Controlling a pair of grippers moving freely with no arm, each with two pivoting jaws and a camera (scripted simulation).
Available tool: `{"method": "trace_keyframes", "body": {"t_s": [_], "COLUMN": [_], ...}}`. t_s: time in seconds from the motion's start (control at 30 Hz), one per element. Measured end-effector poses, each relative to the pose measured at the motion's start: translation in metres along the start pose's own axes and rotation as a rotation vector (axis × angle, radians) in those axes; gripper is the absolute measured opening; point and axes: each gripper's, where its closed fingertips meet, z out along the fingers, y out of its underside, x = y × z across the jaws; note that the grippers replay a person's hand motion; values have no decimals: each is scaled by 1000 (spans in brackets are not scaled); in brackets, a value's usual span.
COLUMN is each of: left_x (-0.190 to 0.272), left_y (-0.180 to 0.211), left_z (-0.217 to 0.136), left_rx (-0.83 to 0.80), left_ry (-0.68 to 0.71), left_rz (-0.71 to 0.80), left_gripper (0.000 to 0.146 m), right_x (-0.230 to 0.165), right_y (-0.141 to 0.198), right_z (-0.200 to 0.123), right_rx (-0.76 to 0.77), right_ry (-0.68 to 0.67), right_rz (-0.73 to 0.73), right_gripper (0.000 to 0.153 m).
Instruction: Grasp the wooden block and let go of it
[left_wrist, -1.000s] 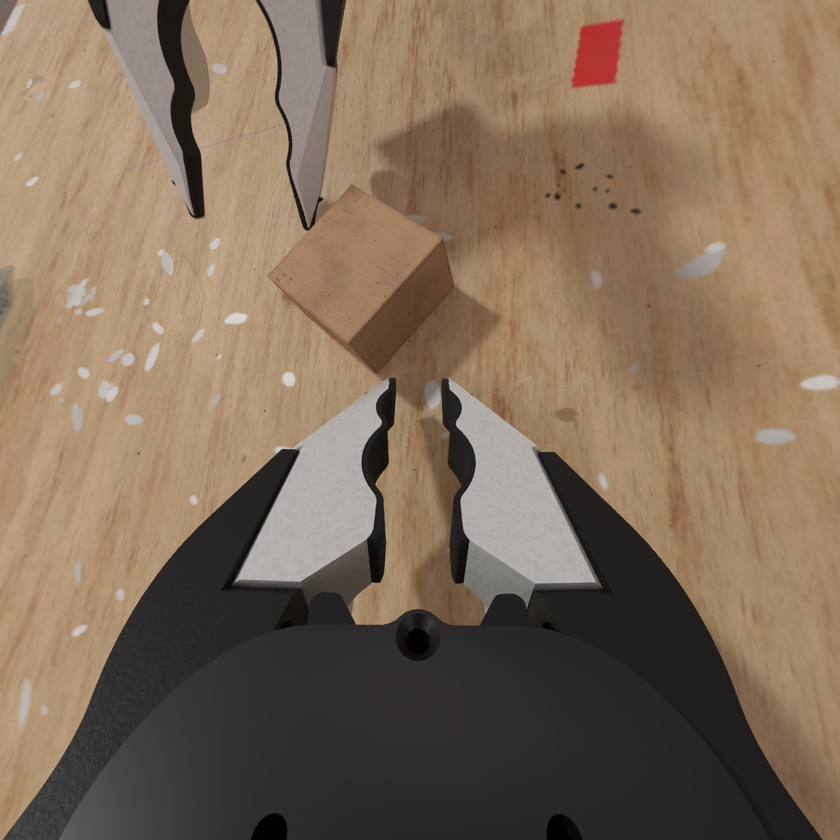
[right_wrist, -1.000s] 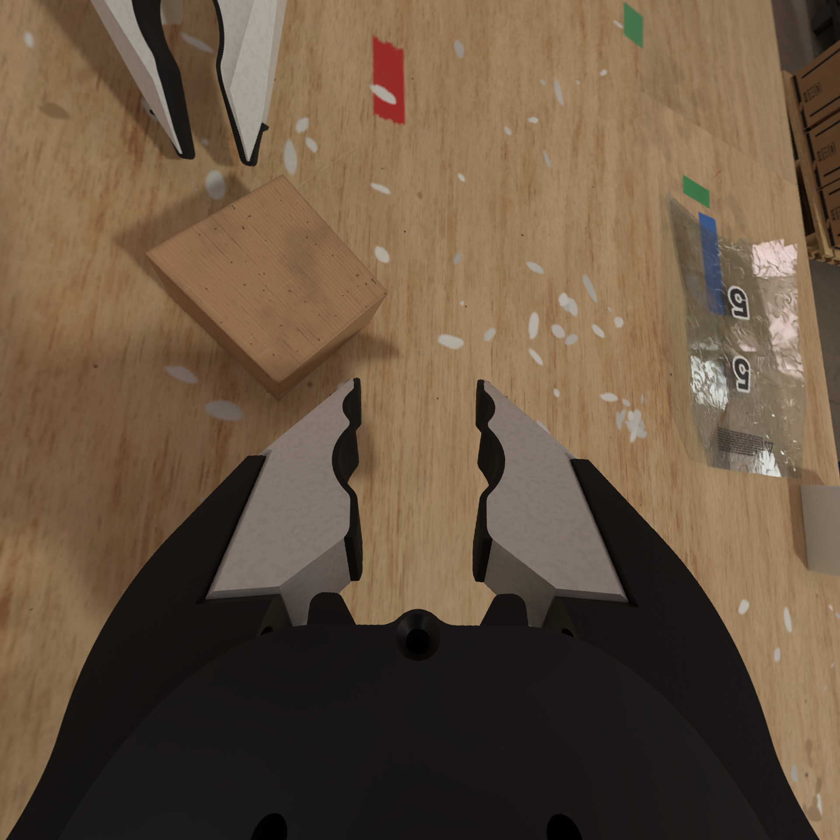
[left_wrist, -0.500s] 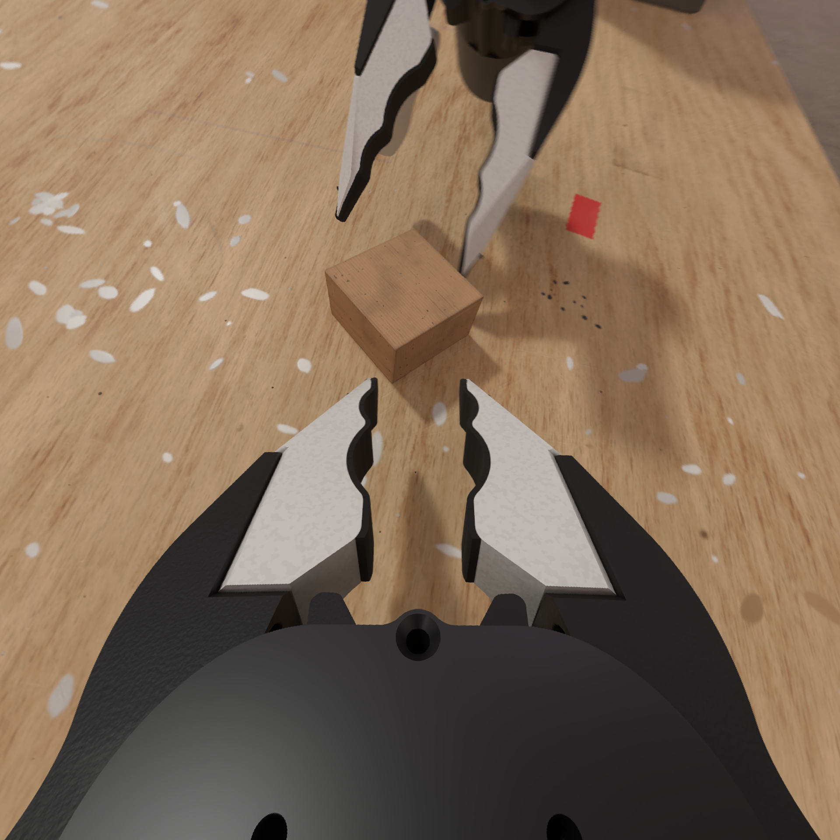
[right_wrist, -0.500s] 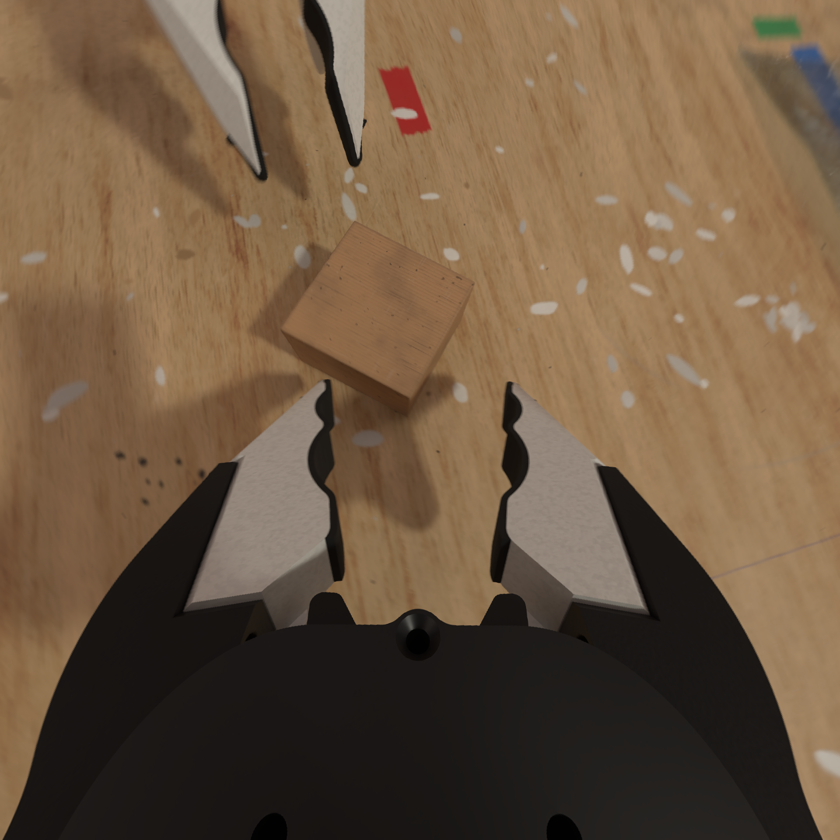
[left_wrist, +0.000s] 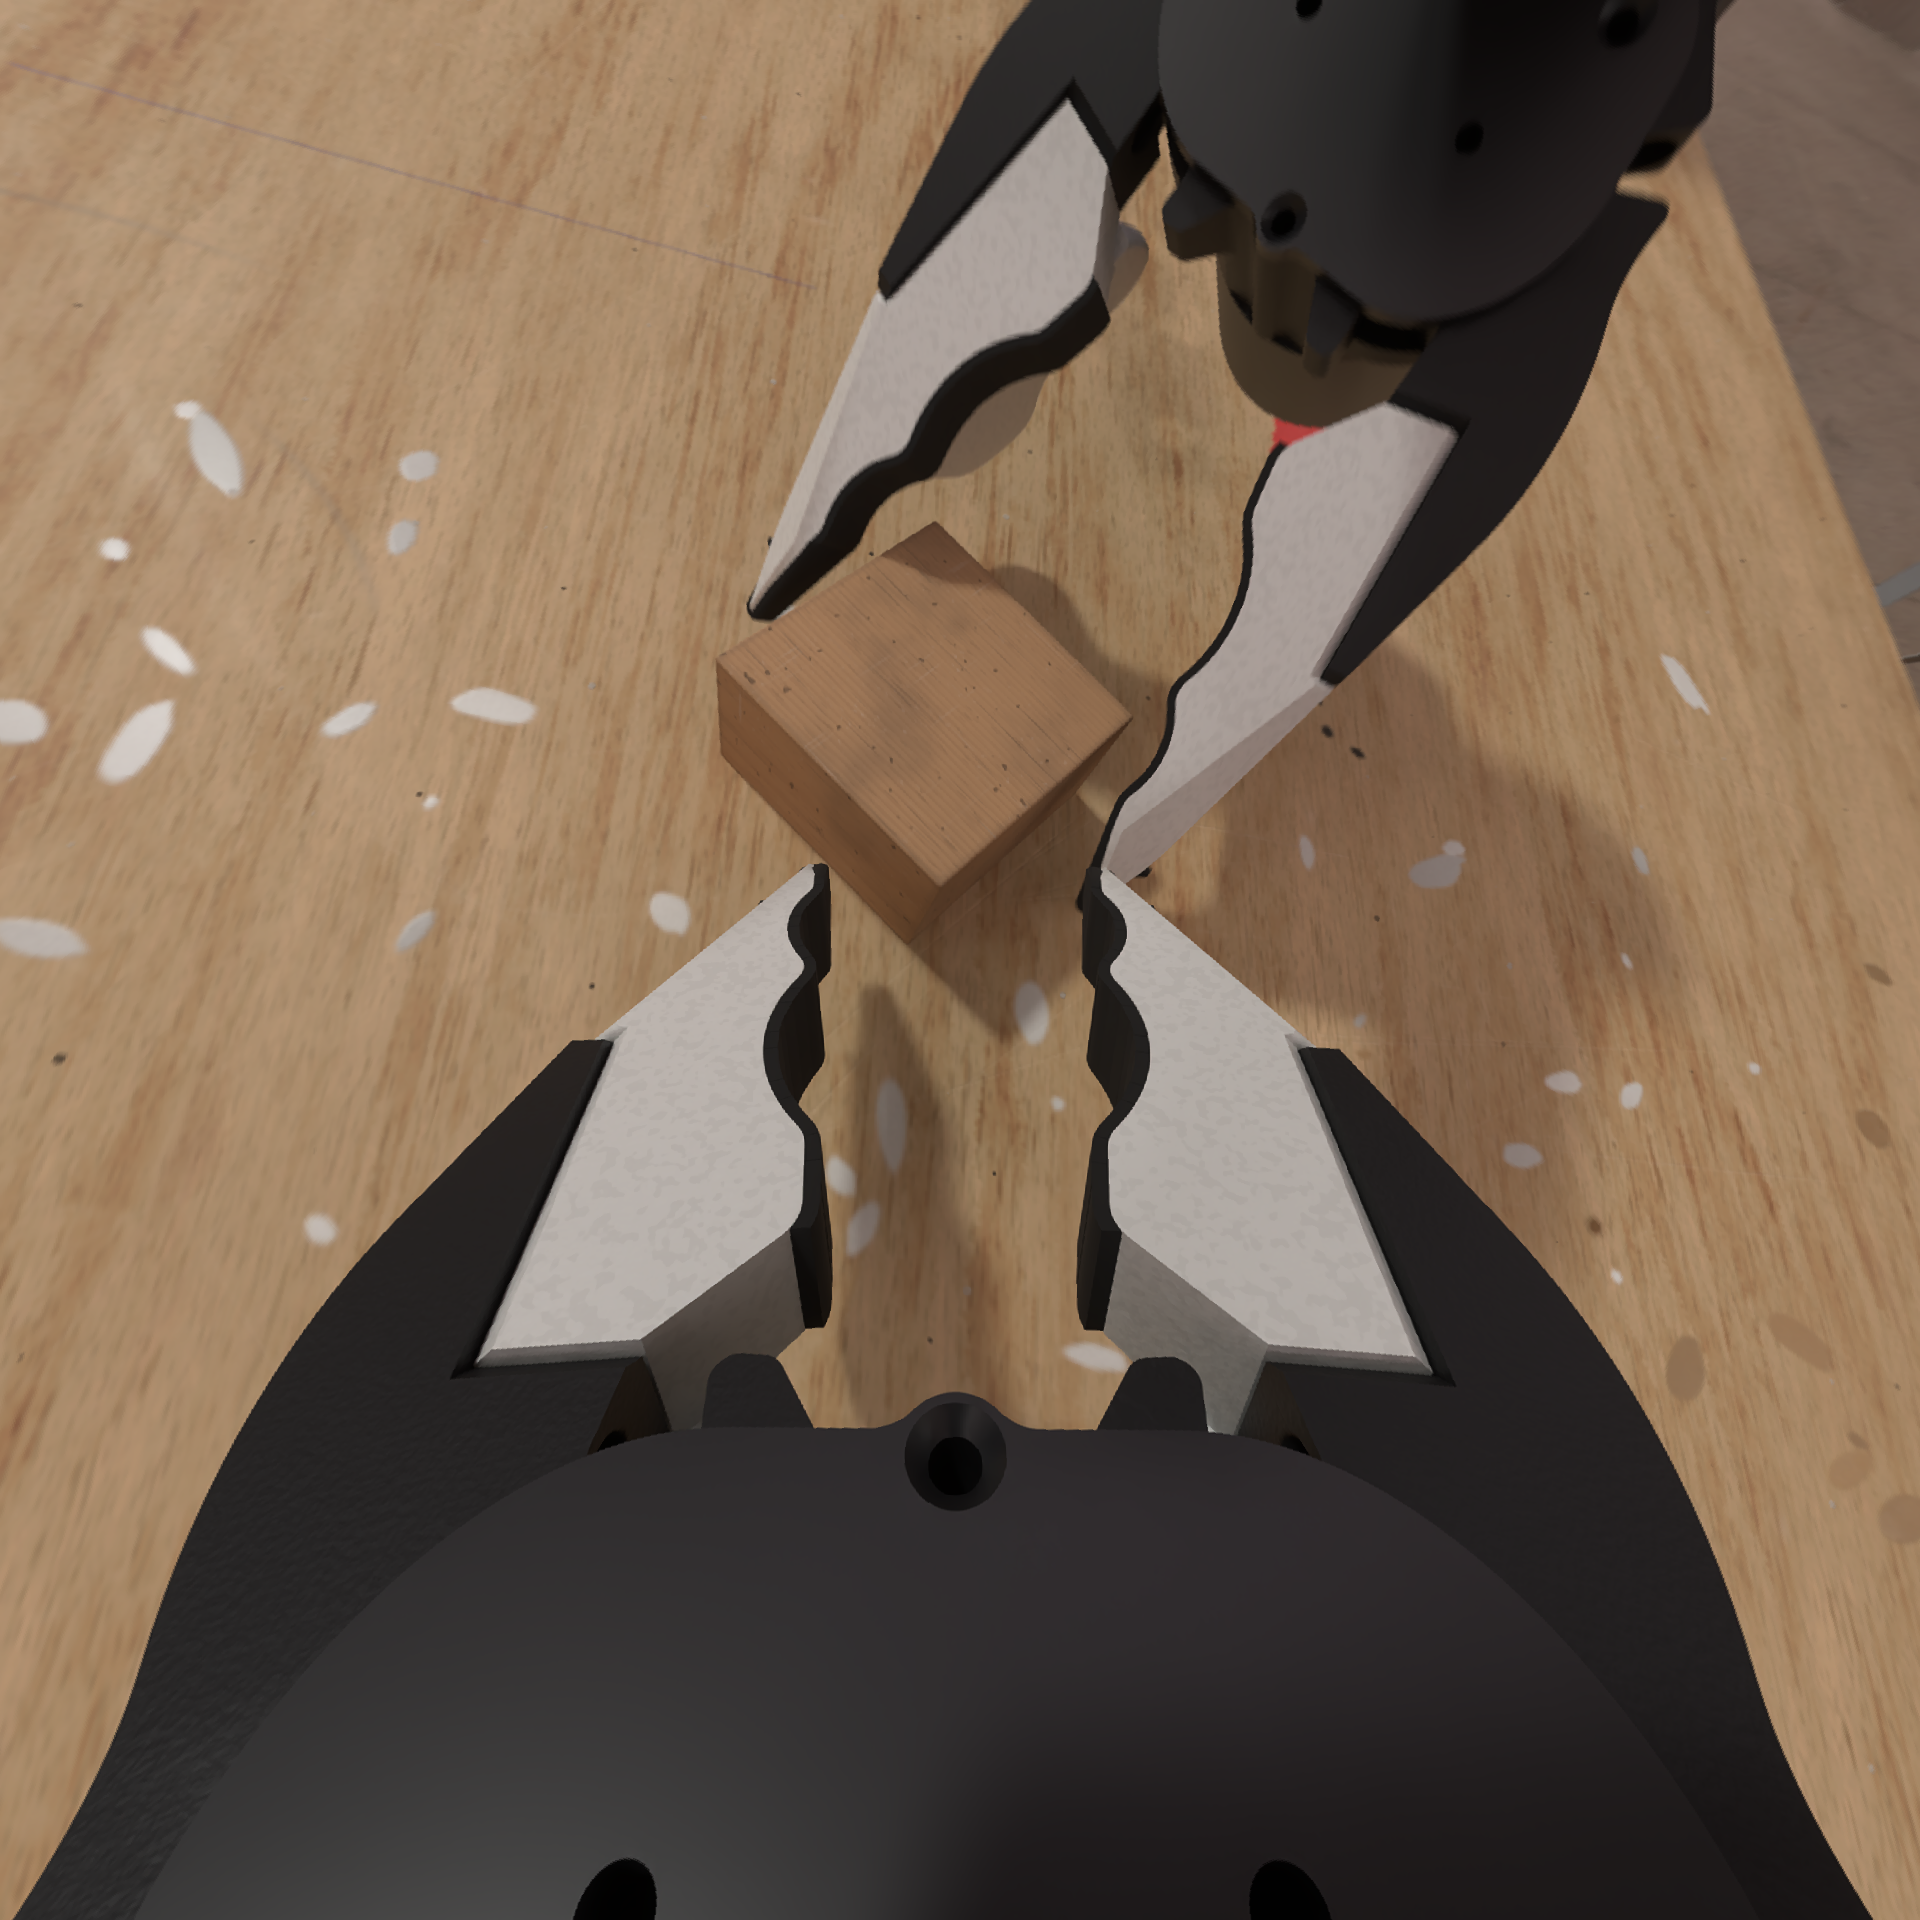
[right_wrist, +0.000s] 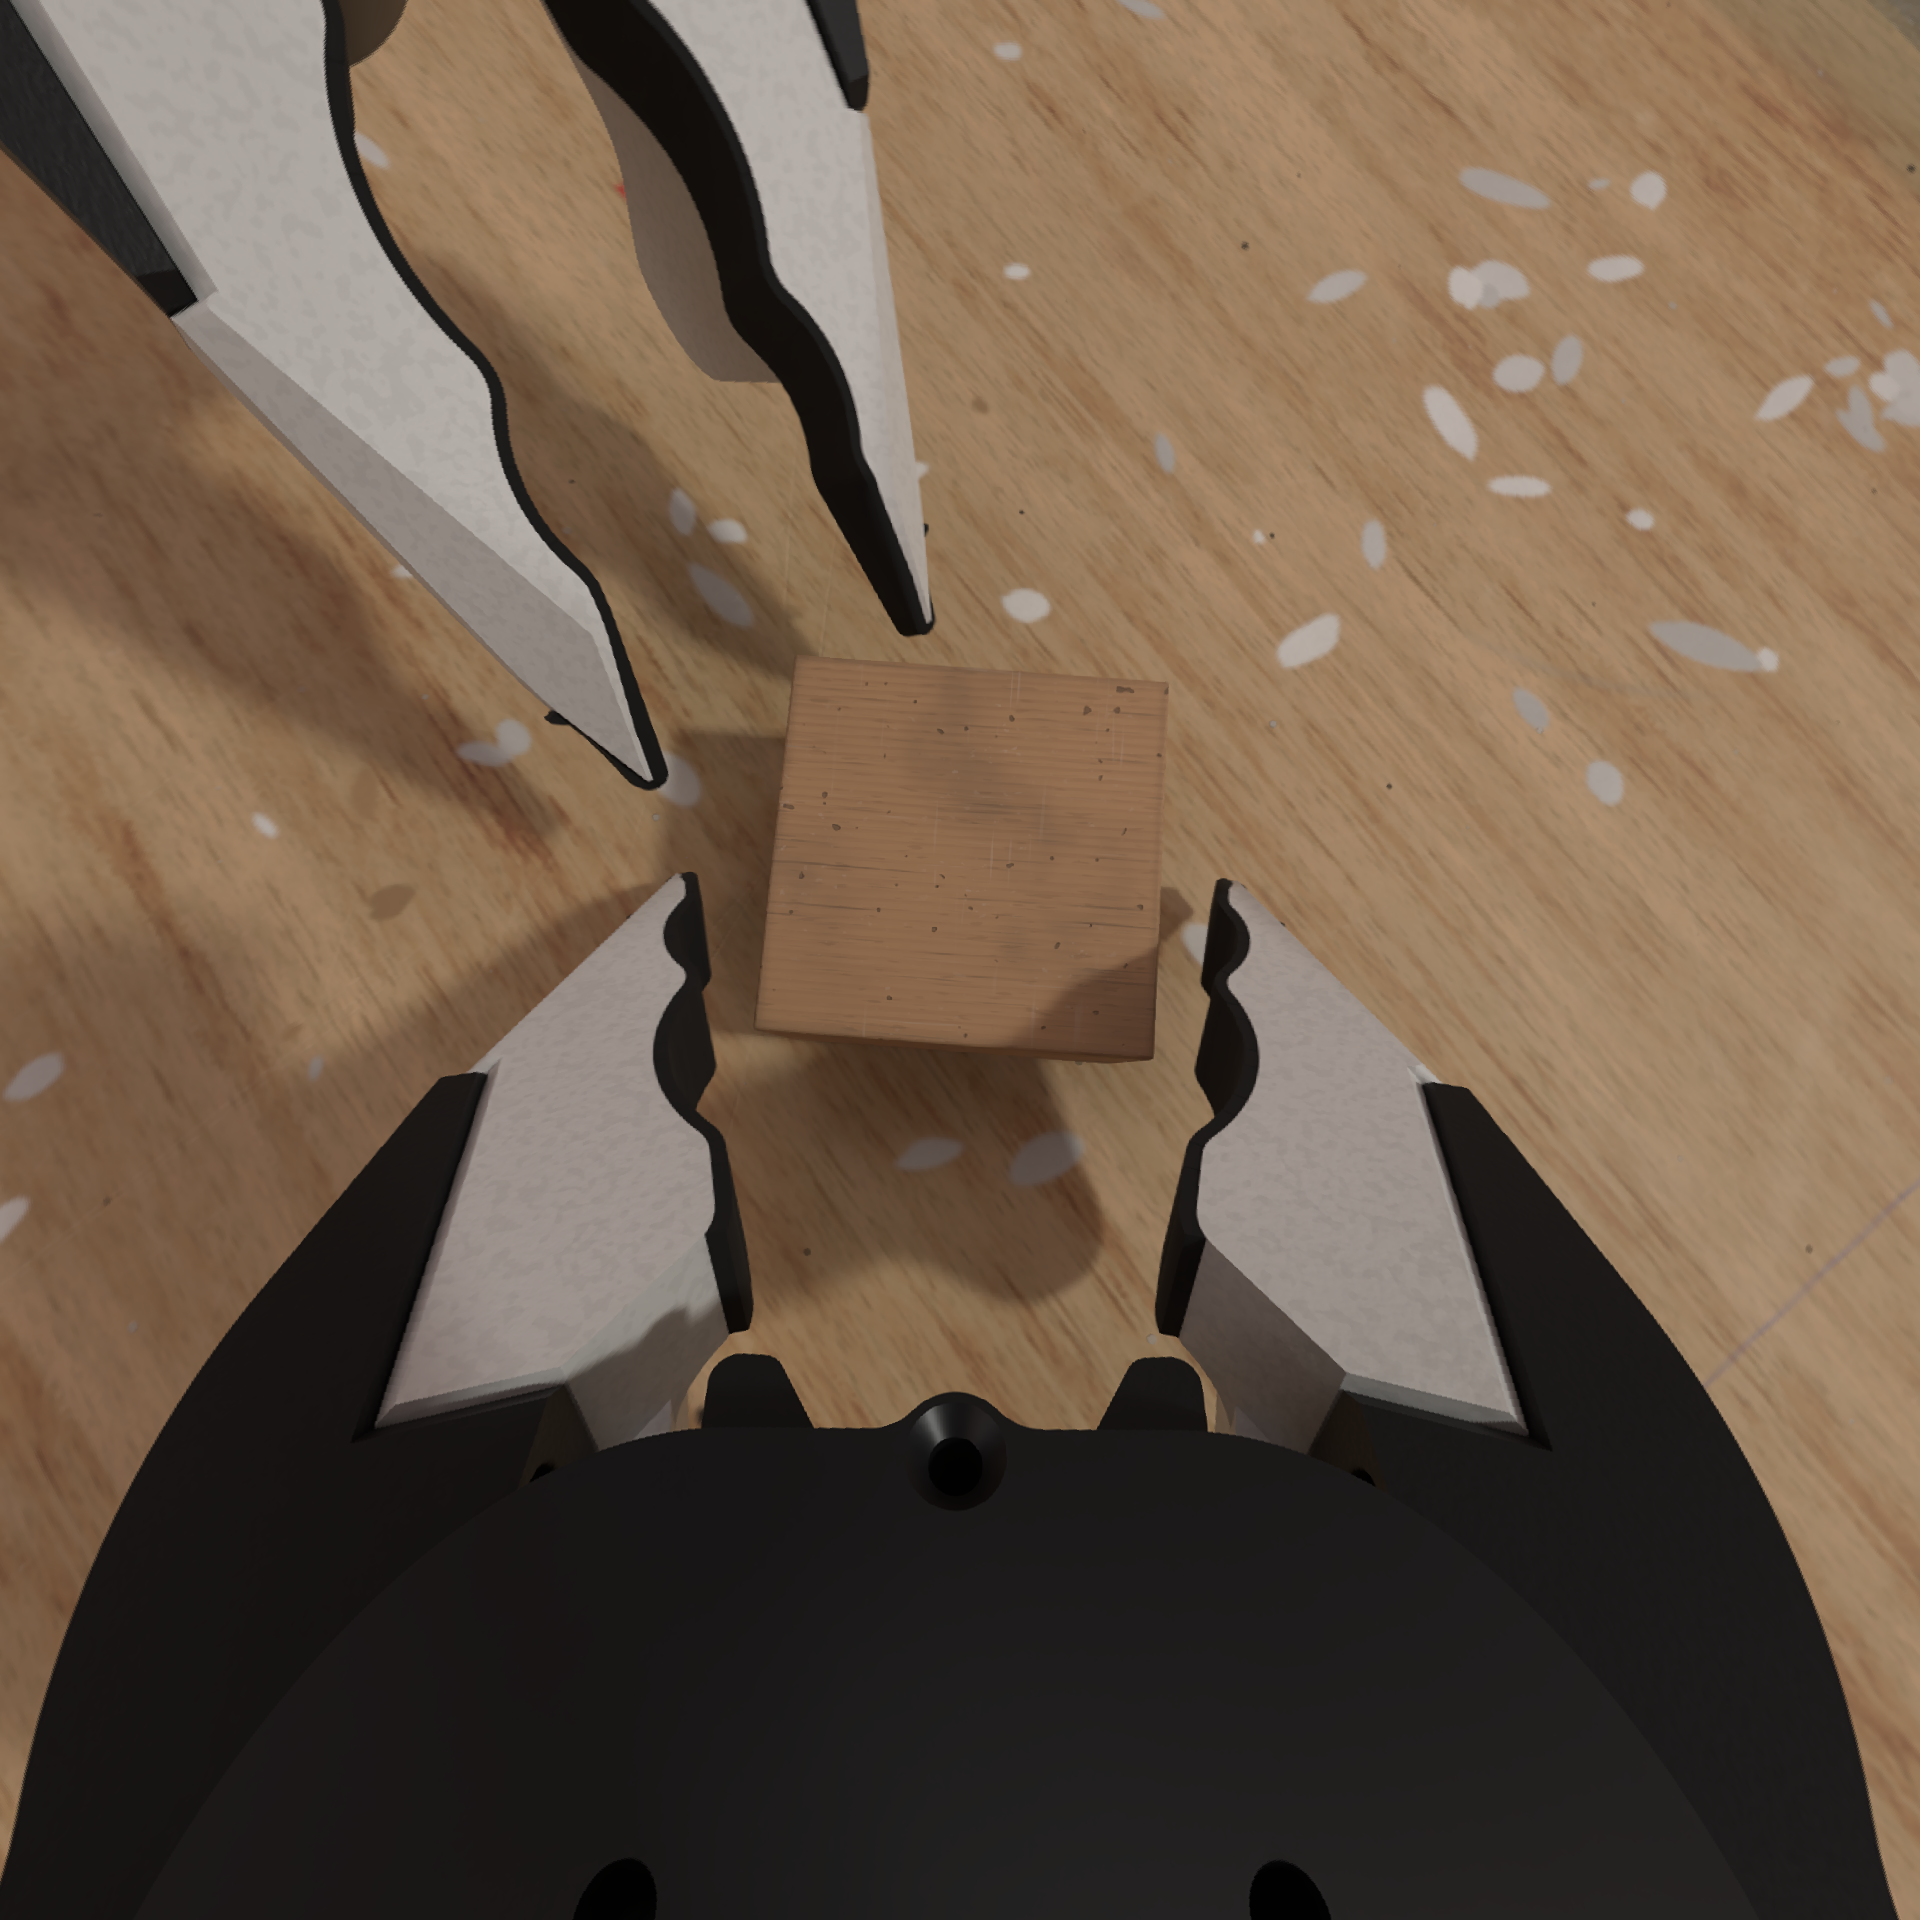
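Observation:
The wooden block (left_wrist: 920, 717) is a small brown cube resting on the wooden table (left_wrist: 416, 260). My left gripper (left_wrist: 956, 878) is open and empty, its tips just short of the block's near corner. My right gripper (right_wrist: 954, 885) is open wide, and its two fingertips straddle the near part of the block (right_wrist: 966, 862) with a small gap on each side. In the left wrist view the right gripper (left_wrist: 940, 738) comes in from the far side, one tip at each side of the block. In the right wrist view the left gripper (right_wrist: 779, 701) points in from the upper left.
White flecks are scattered over the table. A red tape mark (left_wrist: 1294, 431) shows just behind the right gripper. The table's edge (left_wrist: 1808, 436) runs along the right of the left wrist view. The nearest fingertips of the two grippers almost meet beside the block.
My right gripper has opened wider and moved over the block, which now lies between its fingertips. My left gripper has also opened wider and come closer to the block.

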Motion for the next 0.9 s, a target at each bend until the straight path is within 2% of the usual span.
{"method": "trace_keyframes", "body": {"t_s": [0.13, 0.47, 0.67, 0.9], "left_x": [-4, -34, -45, -46], "left_y": [-2, -11, -14, -10], "left_z": [7, 1, -7, -6], "left_rx": [-10, 17, 37, 10], "left_ry": [37, 89, 222, 183], "left_rz": [16, -22, -87, -40], "left_gripper": [49, 40, 45, 46], "right_x": [3, 27, 35, 33], "right_y": [0, -15, -26, -26], "right_z": [3, 13, 23, 22], "right_rx": [21, 51, 51, 51], "right_ry": [65, 246, 256, 233], "right_rz": [55, 187, 191, 188], "right_gripper": [77, 74, 75, 74]}}
